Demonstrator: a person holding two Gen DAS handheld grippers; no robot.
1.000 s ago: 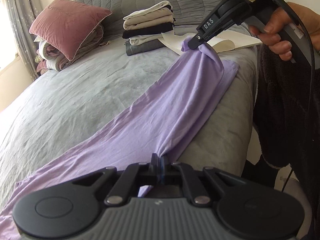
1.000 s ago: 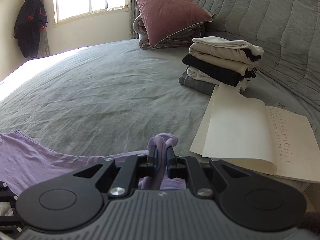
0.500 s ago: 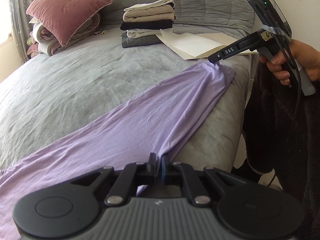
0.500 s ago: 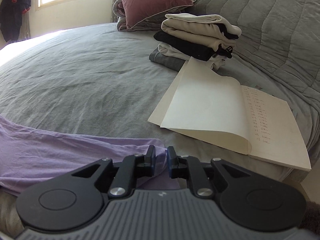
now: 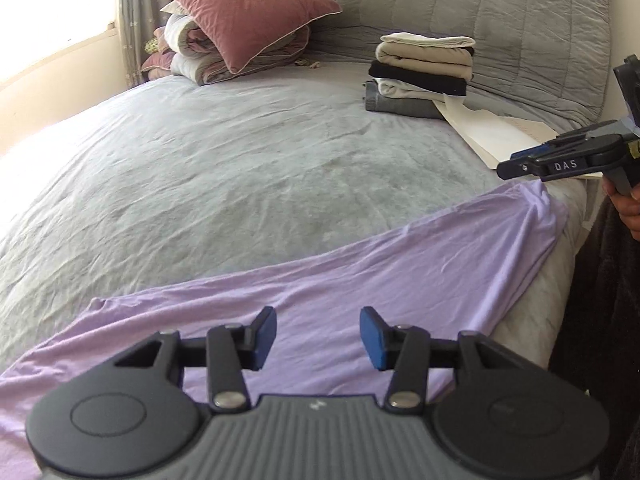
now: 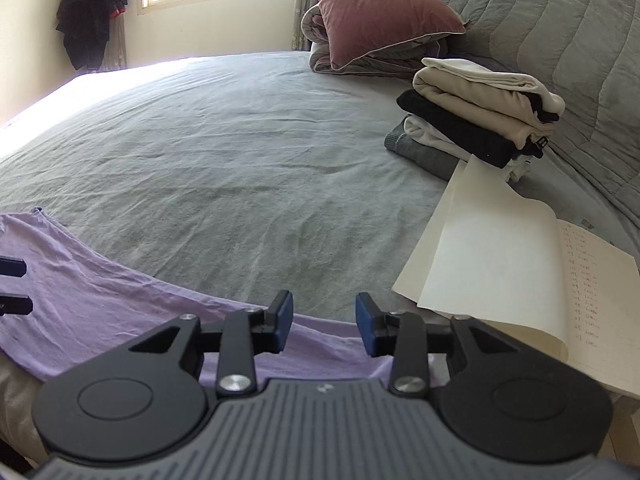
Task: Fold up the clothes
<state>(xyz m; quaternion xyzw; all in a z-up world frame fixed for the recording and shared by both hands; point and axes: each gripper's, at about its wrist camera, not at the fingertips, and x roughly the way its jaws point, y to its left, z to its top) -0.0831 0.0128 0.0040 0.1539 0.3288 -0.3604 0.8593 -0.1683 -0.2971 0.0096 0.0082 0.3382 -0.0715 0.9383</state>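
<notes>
Lilac garment [image 5: 360, 280] lies spread along the bed's [image 5: 224, 184] near edge; left tool [image 5: 318, 332] and right tool [image 6: 324, 320] are both opening above it, seemingly gripping nothing.

A thin, matt lilac cloth [image 5: 360, 280] lies softly creased on a grey bedspread [image 5: 240, 168] with a faintly brushed, wrinkled surface. The cushion [image 5: 248, 4] looks like velvet, though it is far off. Matt paper pages [image 6: 492, 248] contrast with matt black plastic grippers [image 6: 324, 322].
</notes>
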